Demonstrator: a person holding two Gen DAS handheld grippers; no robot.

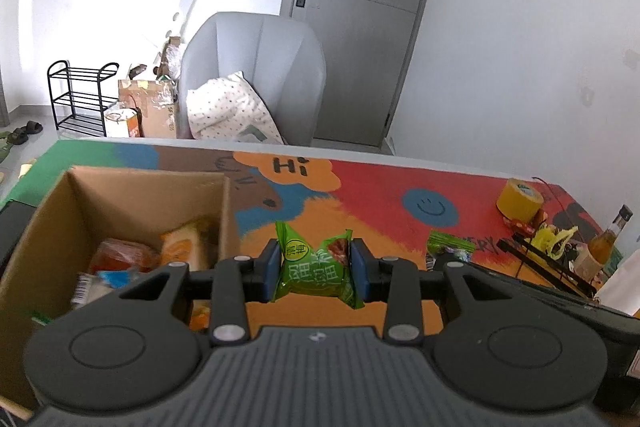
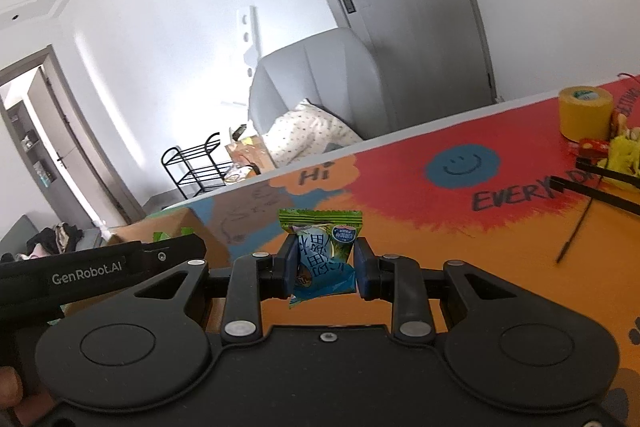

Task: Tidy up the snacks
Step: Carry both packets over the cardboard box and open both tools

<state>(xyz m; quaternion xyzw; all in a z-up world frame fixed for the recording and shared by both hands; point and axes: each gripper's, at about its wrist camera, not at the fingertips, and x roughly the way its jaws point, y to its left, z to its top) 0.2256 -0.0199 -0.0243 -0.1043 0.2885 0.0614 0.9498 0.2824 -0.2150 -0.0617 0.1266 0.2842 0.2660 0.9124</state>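
Note:
My left gripper (image 1: 314,269) is shut on a green snack packet (image 1: 316,267) and holds it above the colourful table mat, just right of an open cardboard box (image 1: 120,195). The box holds several snack packets, one orange (image 1: 186,247) and one red (image 1: 120,255). My right gripper (image 2: 325,267) is shut on a blue and green snack packet (image 2: 324,259) and holds it above the mat. The left gripper's body (image 2: 92,267) shows at the left of the right wrist view, with the box (image 2: 176,227) behind it. Another green packet (image 1: 450,241) lies on the mat to the right.
A yellow tape roll (image 1: 520,201) stands at the back right of the table, also in the right wrist view (image 2: 586,113). Near it are a yellow bag (image 1: 554,241), black rods (image 1: 540,259) and a glass bottle (image 1: 610,237). A grey armchair (image 1: 256,75) stands behind the table.

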